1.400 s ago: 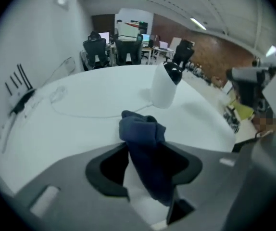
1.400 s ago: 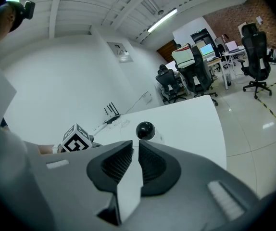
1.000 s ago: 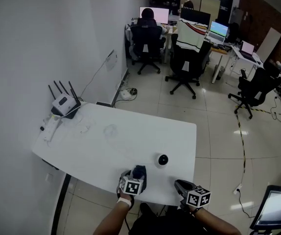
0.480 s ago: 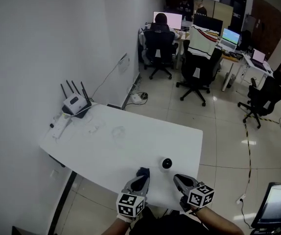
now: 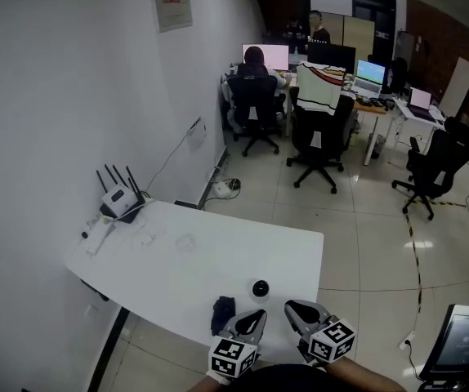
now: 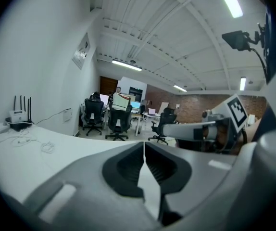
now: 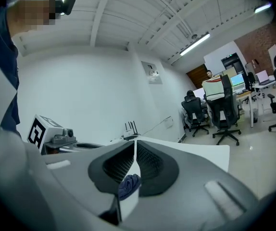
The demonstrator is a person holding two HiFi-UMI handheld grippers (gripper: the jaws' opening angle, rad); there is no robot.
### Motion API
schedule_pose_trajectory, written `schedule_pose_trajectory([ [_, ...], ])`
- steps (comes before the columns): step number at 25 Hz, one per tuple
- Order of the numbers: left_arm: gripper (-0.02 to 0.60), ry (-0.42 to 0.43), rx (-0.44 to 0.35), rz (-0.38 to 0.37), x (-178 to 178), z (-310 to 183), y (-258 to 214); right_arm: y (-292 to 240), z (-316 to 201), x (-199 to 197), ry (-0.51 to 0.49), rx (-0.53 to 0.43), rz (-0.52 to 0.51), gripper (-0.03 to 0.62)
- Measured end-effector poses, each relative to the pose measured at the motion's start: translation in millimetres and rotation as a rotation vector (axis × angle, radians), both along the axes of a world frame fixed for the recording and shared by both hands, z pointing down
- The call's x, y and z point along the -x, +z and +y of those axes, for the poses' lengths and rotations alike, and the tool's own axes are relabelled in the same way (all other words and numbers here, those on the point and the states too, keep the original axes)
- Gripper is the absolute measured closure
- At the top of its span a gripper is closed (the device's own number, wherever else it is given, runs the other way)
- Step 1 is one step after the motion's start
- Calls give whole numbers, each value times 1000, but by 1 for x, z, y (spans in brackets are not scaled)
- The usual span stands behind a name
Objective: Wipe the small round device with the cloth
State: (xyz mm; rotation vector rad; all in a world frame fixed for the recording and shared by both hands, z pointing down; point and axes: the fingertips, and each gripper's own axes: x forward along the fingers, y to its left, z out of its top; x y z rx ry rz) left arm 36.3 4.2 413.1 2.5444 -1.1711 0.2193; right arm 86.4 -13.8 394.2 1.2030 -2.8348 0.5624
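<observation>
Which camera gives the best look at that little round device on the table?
The head view: the small round device sits in plain sight on the white table, seen whole from above. Neither the left gripper view nor the right gripper view shows it.

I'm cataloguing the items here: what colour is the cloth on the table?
Dark blue. The cloth shows best in the head view.

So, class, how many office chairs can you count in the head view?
3. Occupied chair at the back; draped chair right of it; empty chair at the right. Others may be hidden.
</observation>
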Motion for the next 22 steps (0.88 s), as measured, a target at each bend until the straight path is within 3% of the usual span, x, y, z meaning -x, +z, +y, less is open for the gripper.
schedule_pose_trajectory([
  [6,572,1,19,-18,-23,6,5,-6,-3,-29,56,-25,-18,571],
  [22,572,-19,41,-36,-37,2,14,-2,-2,-39,34,-45,10,576],
])
